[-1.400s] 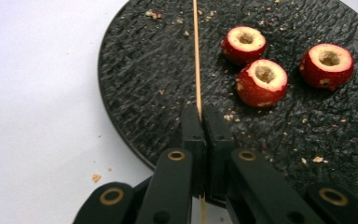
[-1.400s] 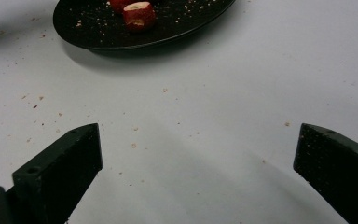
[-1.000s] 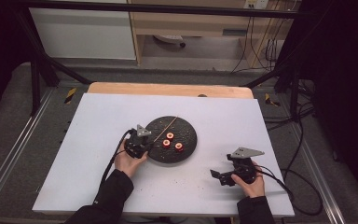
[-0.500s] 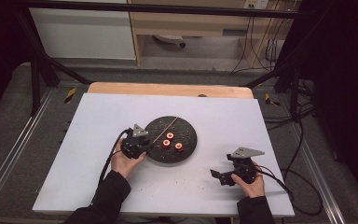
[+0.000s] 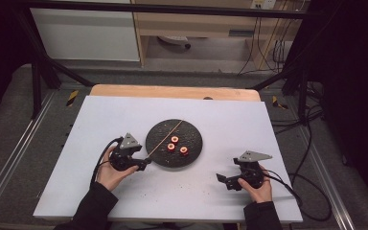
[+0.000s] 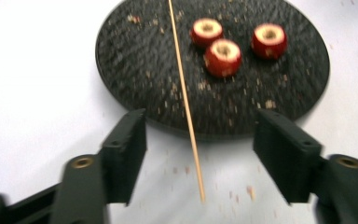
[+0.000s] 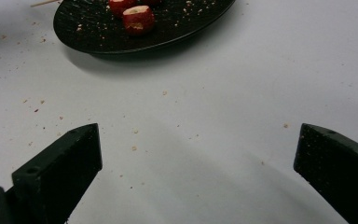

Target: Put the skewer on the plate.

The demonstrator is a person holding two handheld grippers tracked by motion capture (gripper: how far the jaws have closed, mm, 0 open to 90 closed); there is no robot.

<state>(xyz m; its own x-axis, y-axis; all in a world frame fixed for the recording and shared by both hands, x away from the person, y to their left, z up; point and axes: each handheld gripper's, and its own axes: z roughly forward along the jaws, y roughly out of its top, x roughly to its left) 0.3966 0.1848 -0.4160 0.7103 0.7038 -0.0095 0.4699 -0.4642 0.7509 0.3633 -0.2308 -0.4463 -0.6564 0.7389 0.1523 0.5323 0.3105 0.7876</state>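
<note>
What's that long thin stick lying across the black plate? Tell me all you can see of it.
The wooden skewer is thin, straight and pale, bare along the length in view. It lies flat across the round black plate, left of three cored red fruit pieces and clear of them. Its near end juts over the plate's rim above the white table, between the open jaws of the left tongs, which do not touch it. Crumbs are scattered around it.

Skewer (image 7: 44, 3) cut off; plate (image 7: 98, 44) cropped

A thin wooden skewer (image 6: 182, 88) lies across the round black plate (image 6: 135, 70), its near end overhanging; three cored red fruit pieces (image 6: 223, 57) sit right of it.
</note>
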